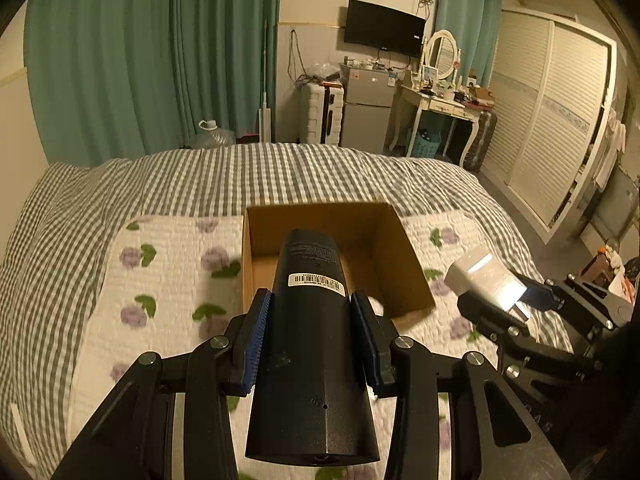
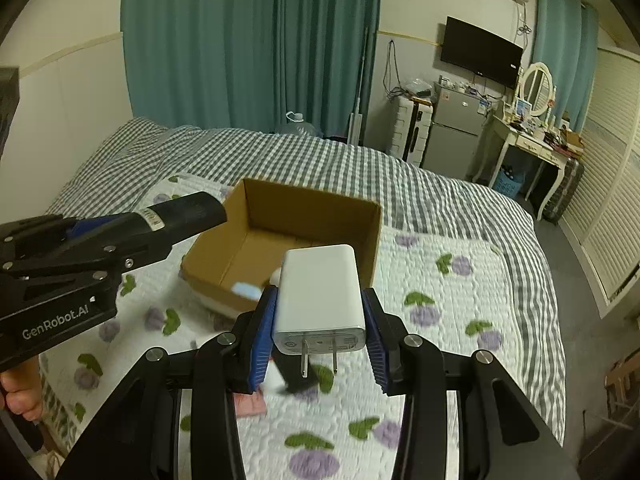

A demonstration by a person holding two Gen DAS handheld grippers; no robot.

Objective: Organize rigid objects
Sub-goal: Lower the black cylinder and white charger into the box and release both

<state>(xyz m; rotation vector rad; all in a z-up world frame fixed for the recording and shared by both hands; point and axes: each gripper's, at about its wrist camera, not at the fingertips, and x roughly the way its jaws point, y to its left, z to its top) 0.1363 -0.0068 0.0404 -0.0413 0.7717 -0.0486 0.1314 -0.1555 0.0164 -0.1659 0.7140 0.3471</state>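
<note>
My left gripper is shut on a long black cylinder with a barcode label, held above the bed with its far end over the near edge of an open cardboard box. My right gripper is shut on a white plug-in charger, prongs toward the camera, held above the bed just in front of the box. In the right wrist view the left gripper and cylinder show at the box's left. In the left wrist view the charger shows at right.
The box sits on a white flowered quilt over a grey checked bedspread. Small blurred items lie on the quilt under my right gripper. A fridge, dressing table and wardrobe stand beyond the bed.
</note>
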